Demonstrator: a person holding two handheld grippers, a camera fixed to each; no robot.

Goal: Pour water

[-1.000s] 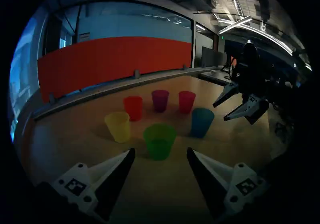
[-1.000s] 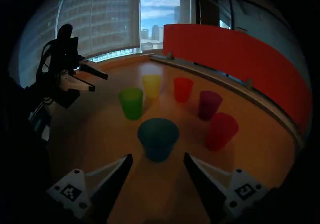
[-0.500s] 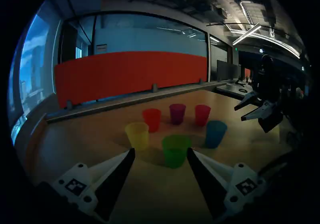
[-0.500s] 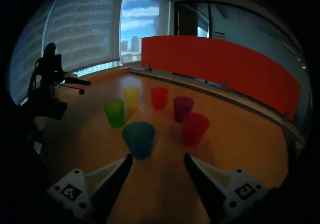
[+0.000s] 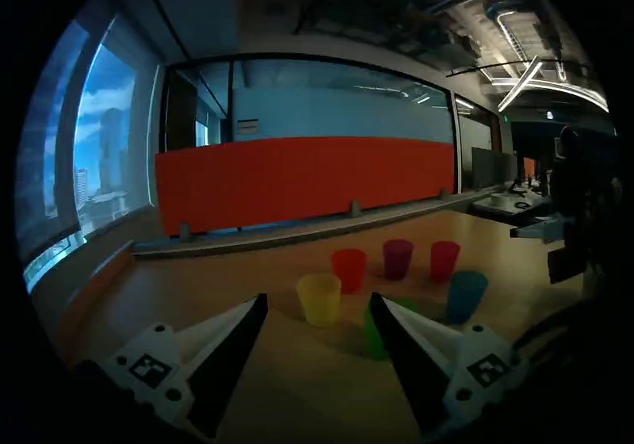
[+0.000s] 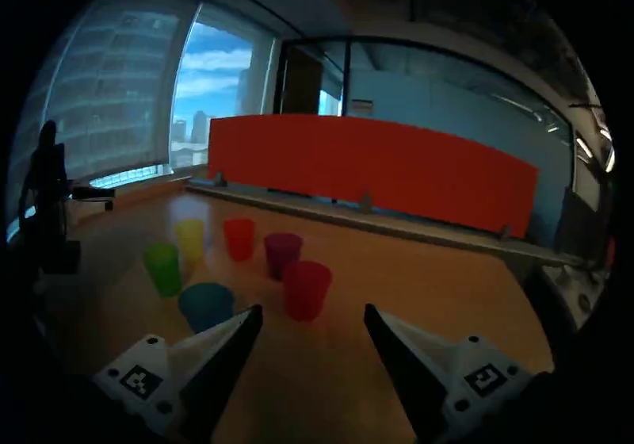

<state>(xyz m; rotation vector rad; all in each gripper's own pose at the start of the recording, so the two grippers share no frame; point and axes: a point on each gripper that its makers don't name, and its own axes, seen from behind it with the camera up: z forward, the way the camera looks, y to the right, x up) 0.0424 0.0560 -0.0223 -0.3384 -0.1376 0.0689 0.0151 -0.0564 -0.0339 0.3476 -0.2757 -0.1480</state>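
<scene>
The left gripper (image 5: 317, 298) and right gripper (image 6: 313, 309) spread wide, holding nothing; the yellow cup (image 5: 318, 308) at 12 o'clock looks light and bendy, so squeeze its middle softly.

On one table (image 6: 428, 285) we count one yellow cup (image 6: 190, 236), one green cup (image 6: 162, 268), one orange-red cup (image 6: 238, 238), one purple cup (image 6: 282, 254), one red cup (image 6: 307, 288) and one blue cup (image 6: 206, 305), which makes six in all. Along the far edge of the table we count one red panel (image 6: 372, 170).
</scene>
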